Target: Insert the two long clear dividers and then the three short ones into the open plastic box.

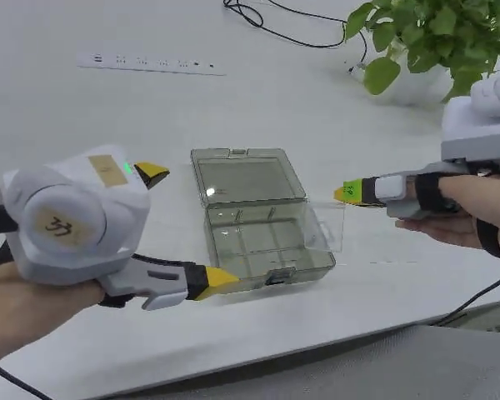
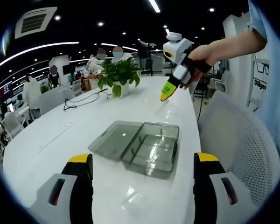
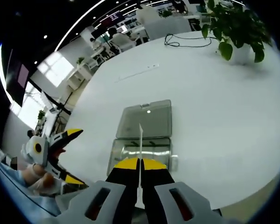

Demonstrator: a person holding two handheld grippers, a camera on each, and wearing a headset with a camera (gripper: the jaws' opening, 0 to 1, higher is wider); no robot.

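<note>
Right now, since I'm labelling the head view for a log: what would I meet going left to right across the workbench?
left gripper → open plastic box → right gripper, shut on a clear divider

From where I stand, the white table (image 1: pixel 108 108) carries an open plastic box (image 1: pixel 254 212) of smoky clear plastic near its front edge, lid laid flat behind the base. Farther back a white power strip (image 1: pixel 150 62) lies flat. A black cable (image 1: pixel 293 39) trails across the top toward a potted plant (image 1: pixel 425 37) at the far right.
</note>
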